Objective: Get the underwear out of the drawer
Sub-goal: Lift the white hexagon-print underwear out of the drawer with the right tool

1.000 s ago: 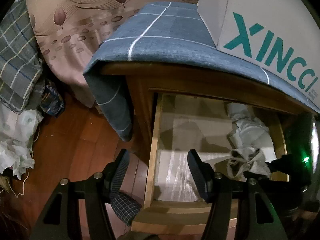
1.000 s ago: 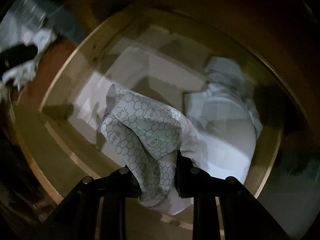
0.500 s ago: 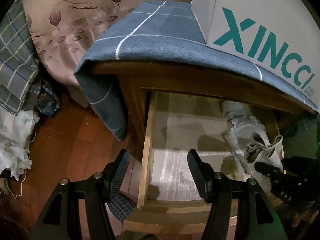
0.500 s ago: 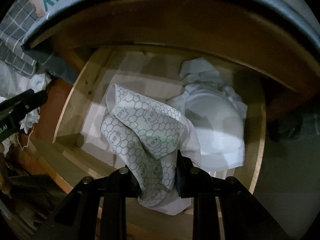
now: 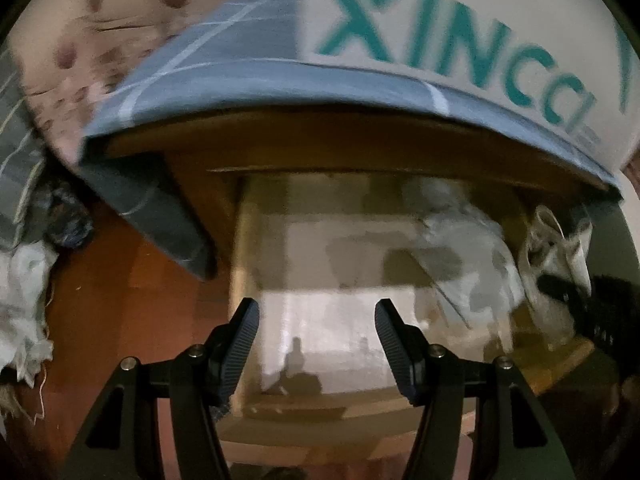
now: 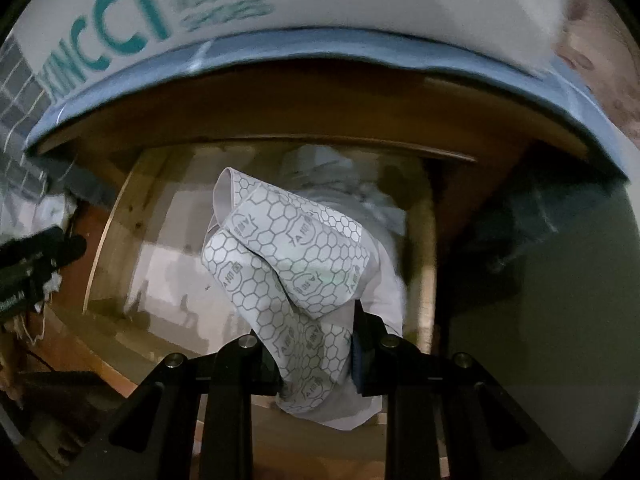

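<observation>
Jaws of right gripper pinch underwear above open drawer.

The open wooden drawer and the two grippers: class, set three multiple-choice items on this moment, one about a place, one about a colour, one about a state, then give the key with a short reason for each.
1. Where does the white box with lettering stand?
A. on the blue cloth over the cabinet
B. inside the drawer
C. on the floor

2. What colour is the box's lettering?
A. red
B. teal
C. black

3. What does the right gripper hold?
A. nothing
B. the drawer front
C. the honeycomb-print underwear

Key:
1 A, the white box rests on the blue cloth above the drawer.
2 B, teal letters.
3 C, the right gripper is shut on the honeycomb-print underwear; the left gripper holds nothing.
</observation>
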The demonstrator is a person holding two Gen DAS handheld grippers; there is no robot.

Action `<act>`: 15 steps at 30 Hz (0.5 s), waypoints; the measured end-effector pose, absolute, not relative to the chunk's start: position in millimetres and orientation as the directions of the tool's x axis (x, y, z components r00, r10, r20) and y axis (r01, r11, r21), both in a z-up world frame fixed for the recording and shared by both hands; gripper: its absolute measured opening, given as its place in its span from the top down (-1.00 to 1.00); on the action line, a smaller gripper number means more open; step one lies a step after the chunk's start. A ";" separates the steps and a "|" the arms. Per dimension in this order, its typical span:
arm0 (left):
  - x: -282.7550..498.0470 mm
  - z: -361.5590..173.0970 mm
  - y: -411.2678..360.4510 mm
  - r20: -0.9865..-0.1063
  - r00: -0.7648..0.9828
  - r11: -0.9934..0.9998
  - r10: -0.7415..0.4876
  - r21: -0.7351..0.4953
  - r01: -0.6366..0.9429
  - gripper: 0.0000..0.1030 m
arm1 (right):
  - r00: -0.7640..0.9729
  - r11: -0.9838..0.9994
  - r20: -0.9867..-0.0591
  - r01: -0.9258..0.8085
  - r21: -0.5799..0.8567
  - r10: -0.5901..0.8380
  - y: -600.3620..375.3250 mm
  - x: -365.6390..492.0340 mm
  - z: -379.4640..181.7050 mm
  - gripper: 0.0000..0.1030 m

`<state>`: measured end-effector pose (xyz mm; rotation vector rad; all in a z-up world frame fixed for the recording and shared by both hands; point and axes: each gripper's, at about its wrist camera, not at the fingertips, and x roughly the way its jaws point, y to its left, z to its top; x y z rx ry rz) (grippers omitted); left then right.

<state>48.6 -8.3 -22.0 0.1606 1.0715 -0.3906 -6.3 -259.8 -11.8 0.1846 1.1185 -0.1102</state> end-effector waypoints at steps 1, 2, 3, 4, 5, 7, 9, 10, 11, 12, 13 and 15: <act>46.3 -23.8 -14.8 -0.882 0.398 0.904 -0.250 -0.065 0.423 -0.20 | 0.437 0.977 -0.900 0.188 0.098 0.006 -263.3 -7.5 -12.6 0.57; 44.3 -25.2 -19.5 -0.885 0.388 0.892 -0.256 -0.062 0.447 -0.20 | 0.441 0.974 -0.898 0.201 0.109 0.010 -268.2 -9.3 -13.0 0.57; 41.9 -26.4 -24.4 -0.887 0.383 0.882 -0.256 -0.053 0.469 -0.20 | 0.444 0.970 -0.896 0.211 0.118 0.012 -271.9 -10.5 -13.5 0.57; 38.9 -28.0 -30.2 -0.889 0.377 0.869 -0.258 -0.043 0.493 -0.20 | 0.444 0.966 -0.896 0.223 0.128 0.016 -276.2 -11.4 -14.5 0.57; 37.5 -29.6 -33.8 -0.892 0.370 0.860 -0.260 -0.040 0.509 -0.20 | 0.446 0.962 -0.895 0.234 0.140 0.022 -280.1 -12.2 -15.6 0.57; 36.4 -33.3 -39.6 -0.897 0.364 0.850 -0.251 -0.024 0.526 -0.20 | 0.451 0.957 -0.892 0.245 0.157 0.031 -284.3 -13.8 -16.0 0.57; 37.2 -35.8 -43.9 -0.901 0.363 0.850 -0.239 -0.013 0.527 -0.20 | 0.460 0.958 -0.887 0.239 0.161 0.035 -283.7 -15.6 -14.3 0.57; 37.7 -36.4 -46.3 -0.901 0.366 0.850 -0.235 -0.008 0.526 -0.20 | 0.464 0.959 -0.885 0.233 0.159 0.034 -282.8 -16.4 -12.7 0.57; 36.6 -37.1 -47.6 -0.900 0.366 0.846 -0.236 -0.005 0.533 -0.20 | 0.468 0.961 -0.883 0.227 0.160 0.037 -281.7 -17.2 -11.8 0.57; 36.4 -37.4 -51.0 -0.899 0.366 0.836 -0.239 0.001 0.548 -0.20 | 0.472 0.959 -0.881 0.228 0.166 0.040 -282.1 -18.7 -10.8 0.58; 35.5 -37.9 -52.3 -0.898 0.370 0.832 -0.240 0.007 0.555 -0.20 | 0.475 0.956 -0.879 0.233 0.177 0.047 -282.6 -20.5 -10.1 0.58; 36.7 -41.0 -54.9 -0.898 0.375 0.830 -0.230 0.021 0.558 -0.20 | 0.488 0.953 -0.871 0.233 0.192 0.056 -284.0 -25.0 -5.4 0.58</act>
